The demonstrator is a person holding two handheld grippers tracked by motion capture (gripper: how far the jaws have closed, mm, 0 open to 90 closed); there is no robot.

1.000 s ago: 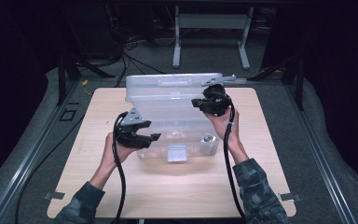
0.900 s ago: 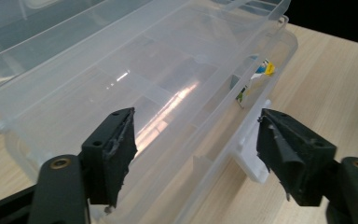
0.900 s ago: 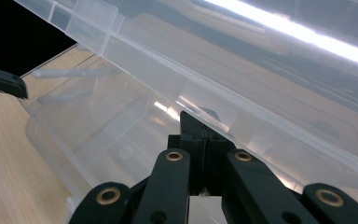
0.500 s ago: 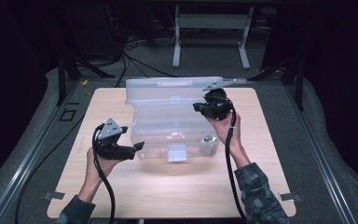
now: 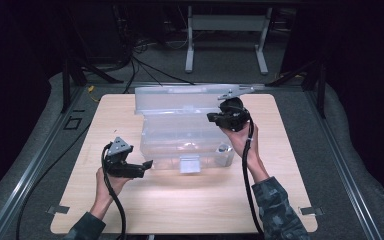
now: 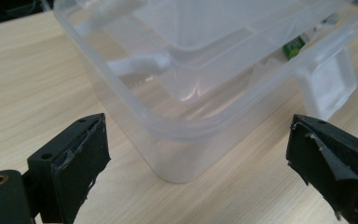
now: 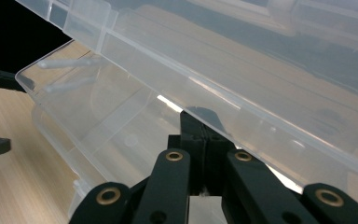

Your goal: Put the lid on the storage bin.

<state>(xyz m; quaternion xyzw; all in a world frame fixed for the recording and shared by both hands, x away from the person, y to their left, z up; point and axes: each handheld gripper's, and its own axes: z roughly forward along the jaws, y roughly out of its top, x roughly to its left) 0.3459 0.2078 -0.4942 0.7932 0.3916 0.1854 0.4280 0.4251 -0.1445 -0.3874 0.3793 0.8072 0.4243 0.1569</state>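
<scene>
A clear plastic storage box sits in the middle of the wooden worktop, its hinged lid tipped up and back toward the far edge. The right tongs are pinched tight on the lid's rim near its right corner, propping it open; in the right gripper view the closed tongs press against the lid's translucent edge. The left tongs sit low at the box's near left corner, and their jaws have just been opening: in the left gripper view the left tongs stand wide with the rounded corner of the box ahead of them, not touched by either pad.

The box looks light and thin-walled, stiff enough along its rolled rim but likely to flex and slide on the smooth wood if pushed. The walls are glossy and probably slippery, so the rim, the corner lip or the white front latch seem the surest places to grip. A small item with a green label lies inside near the latch; it is too blurred to identify. With the lid held by one corner only, a firm but gentle pinch seems wise, since the hinge could twist.
</scene>
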